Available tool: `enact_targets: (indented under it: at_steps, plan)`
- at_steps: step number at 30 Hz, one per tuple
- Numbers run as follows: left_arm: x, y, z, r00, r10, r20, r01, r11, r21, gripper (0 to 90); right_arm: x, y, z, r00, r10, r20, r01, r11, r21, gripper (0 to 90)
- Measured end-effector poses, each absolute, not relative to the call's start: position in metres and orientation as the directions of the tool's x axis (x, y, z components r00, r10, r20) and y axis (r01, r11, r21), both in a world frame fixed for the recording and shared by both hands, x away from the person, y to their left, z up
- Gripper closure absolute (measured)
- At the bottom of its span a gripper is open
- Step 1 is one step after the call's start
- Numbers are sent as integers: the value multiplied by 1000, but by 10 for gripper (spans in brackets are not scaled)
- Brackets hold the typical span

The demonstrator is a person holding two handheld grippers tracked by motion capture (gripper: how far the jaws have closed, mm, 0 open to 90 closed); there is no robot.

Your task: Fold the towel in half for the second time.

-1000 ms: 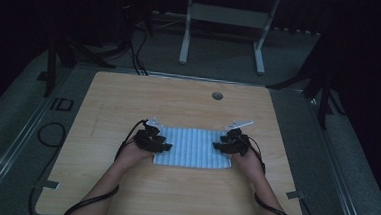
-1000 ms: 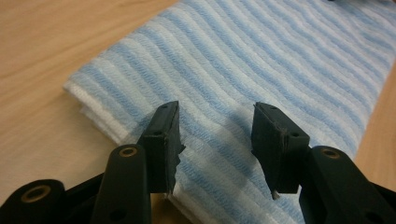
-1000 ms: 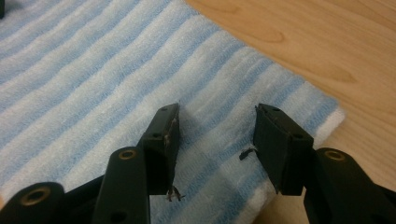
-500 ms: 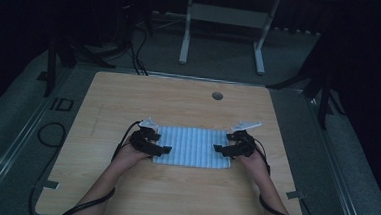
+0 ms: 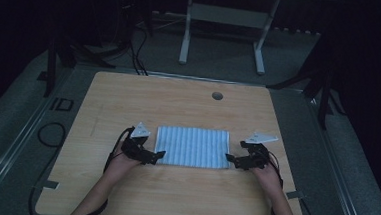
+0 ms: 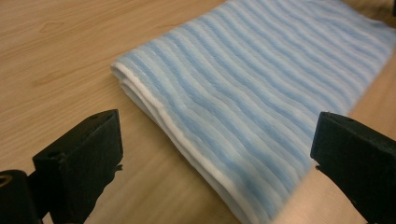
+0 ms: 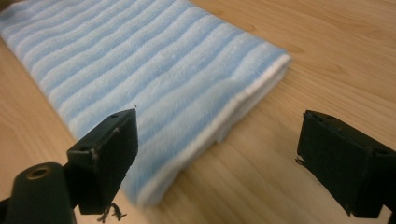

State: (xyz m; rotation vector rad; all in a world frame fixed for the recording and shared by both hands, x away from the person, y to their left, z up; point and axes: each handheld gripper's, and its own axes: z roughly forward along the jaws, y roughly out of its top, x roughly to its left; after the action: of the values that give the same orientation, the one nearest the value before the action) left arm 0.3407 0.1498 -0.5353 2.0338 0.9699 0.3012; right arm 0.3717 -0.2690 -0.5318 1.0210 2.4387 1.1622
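A folded blue-and-white striped towel point(image 5: 192, 146) lies flat on the wooden table point(image 5: 178, 107), near its front half. My left gripper point(image 5: 158, 157) sits at the towel's near left corner, open, with nothing between its jaws. In the left gripper view the towel point(image 6: 261, 93) shows its white layered edge just ahead of the left gripper point(image 6: 217, 154). My right gripper point(image 5: 229, 161) rests at the near right corner, open as well. The right gripper view has the towel point(image 7: 140, 70) and its folded corner a little beyond the right gripper point(image 7: 217, 158).
A round cable hole point(image 5: 217, 95) sits near the table's far edge. Beyond the table stands a grey metal frame point(image 5: 223, 29) on the dark floor. Black stands and cables flank the table on both sides. Bare wood surrounds the towel.
Both grippers have drawn outward and slightly toward me, off the towel's side edges to its near corners. The towel now lies flat and free of both grippers.
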Motion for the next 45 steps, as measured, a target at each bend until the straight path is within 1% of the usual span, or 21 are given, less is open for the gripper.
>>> enact_targets:
  at_steps: [2,3,8,11,15,20,25,28,32,35,38,42,45]
  plan:
    - [335,156,-536,669,731,-135,526,-336,781,22,369,-273,-532,-719,691,70,486,429,761,120]
    - [332,159,-536,668,730,-141,529,-333,781,22,362,-283,-533,-710,700,70,486,416,769,120]
    - [319,177,-539,650,747,-142,530,-311,789,22,346,-305,-538,-679,730,75,504,389,772,120]
    - [312,186,-542,632,759,-155,542,-291,788,22,336,-314,-539,-664,746,53,504,394,768,120]
    - [303,197,-546,611,776,-155,556,-281,783,22,325,-322,-540,-639,769,25,503,393,770,120]
    - [292,215,-552,566,805,-176,581,-239,778,23,313,-331,-537,-612,790,39,511,357,782,120]
    - [281,228,-554,538,826,-170,586,-222,780,22,301,-341,-534,-578,816,24,508,336,793,121]
    - [276,236,-553,523,835,-169,583,-206,786,23,294,-345,-532,-562,826,35,512,315,799,121]
    - [268,247,-553,491,857,-158,588,-192,786,23,285,-349,-533,-540,841,35,517,298,803,121]
    - [264,254,-553,460,872,-168,592,-159,790,23,279,-354,-536,-521,853,37,528,287,799,121]
    - [259,260,-552,415,896,-157,588,-132,798,23,274,-361,-537,-498,867,23,528,282,801,121]
    - [253,265,-553,377,912,-160,579,-97,810,23,273,-369,-541,-470,883,20,533,265,803,121]
    - [249,266,-554,343,929,-141,579,-91,810,23,274,-372,-542,-460,888,26,531,251,809,121]
